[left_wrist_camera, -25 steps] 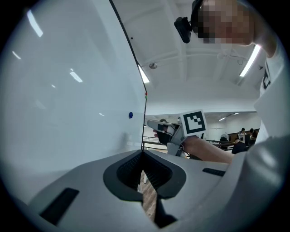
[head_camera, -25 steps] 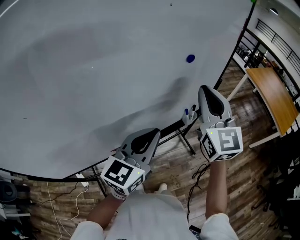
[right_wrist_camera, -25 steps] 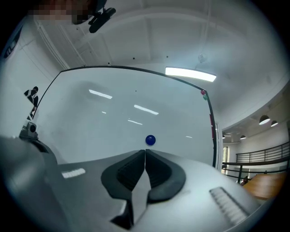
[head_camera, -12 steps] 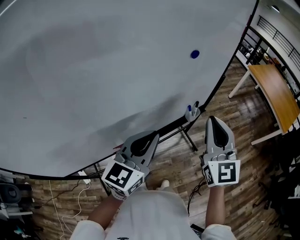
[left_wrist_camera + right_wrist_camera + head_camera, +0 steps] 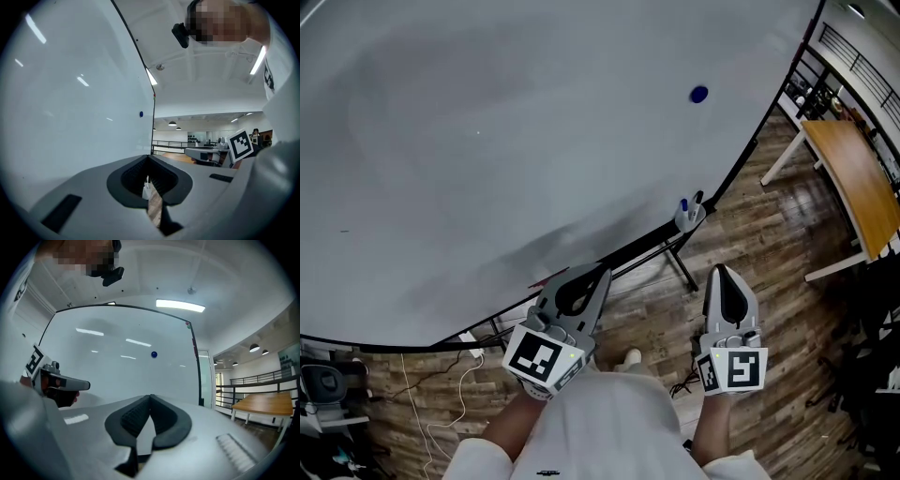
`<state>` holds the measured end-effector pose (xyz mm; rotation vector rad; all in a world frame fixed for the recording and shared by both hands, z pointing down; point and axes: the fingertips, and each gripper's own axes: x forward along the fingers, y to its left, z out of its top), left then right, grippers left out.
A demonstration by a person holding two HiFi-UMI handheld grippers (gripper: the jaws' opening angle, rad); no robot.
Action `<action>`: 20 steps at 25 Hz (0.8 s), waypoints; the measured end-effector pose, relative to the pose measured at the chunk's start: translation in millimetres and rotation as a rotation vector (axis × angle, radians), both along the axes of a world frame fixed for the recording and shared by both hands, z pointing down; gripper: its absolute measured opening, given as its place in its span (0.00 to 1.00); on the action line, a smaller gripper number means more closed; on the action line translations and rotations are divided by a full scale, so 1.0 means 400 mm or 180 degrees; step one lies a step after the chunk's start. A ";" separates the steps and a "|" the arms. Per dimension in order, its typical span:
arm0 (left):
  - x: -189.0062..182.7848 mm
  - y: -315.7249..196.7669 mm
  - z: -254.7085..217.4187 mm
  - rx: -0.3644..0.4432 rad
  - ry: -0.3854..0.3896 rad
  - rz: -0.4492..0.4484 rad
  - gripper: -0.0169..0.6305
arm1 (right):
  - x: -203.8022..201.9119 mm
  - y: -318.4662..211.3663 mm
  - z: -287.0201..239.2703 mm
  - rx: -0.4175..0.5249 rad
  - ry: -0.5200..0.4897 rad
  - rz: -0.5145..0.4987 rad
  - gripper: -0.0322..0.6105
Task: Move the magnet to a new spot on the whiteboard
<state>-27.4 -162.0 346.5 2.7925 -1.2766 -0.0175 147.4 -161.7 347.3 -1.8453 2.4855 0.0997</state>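
The right claw [image 5: 720, 272] has dropped away from the whiteboard [image 5: 487, 141]. A second ago its tip stood high against the board's lower right part, just below the magnet. Now it hangs low over the wood floor [image 5: 787, 244], close to the person's body and level with the left claw [image 5: 598, 274]. The left claw has barely shifted and points at the board's bottom edge.

Both claws are clenched and empty. In the right gripper view the dark pads [image 5: 133, 420] meet at their tips with only the white board showing behind them. In the left gripper view the pads [image 5: 161, 180] also meet, with a sliver of floor showing in the slit below.

The magnet [image 5: 699, 94] is a small blue disc stuck to the board's upper right area, near its right edge and well above the marker cup [image 5: 688, 214] on the stand. Nothing touches it, and both claws are well apart from it. It shows the same way from each claw, a lone blue dot on bare white [image 5: 153, 354] and near the board's far edge [image 5: 141, 114].

For the task, this reads as a retreat — the right claw leaving empty while the magnet holds on the board by itself. If that spot is the new one, the move looks finished. Whether it is cannot be told from the board, which carries no mark of where the magnet started.
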 end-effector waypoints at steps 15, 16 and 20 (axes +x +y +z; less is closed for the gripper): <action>-0.013 0.032 0.030 -0.0061 0.0025 -0.0054 0.04 | -0.037 0.035 0.037 -0.0049 -0.0017 -0.0113 0.07; -0.013 0.034 0.031 -0.0062 0.0025 -0.0057 0.04 | -0.040 0.034 0.037 -0.0048 -0.0016 -0.0124 0.07; -0.015 0.041 0.029 -0.0058 0.0025 -0.0068 0.04 | -0.052 0.036 0.032 -0.0029 0.0009 -0.0143 0.07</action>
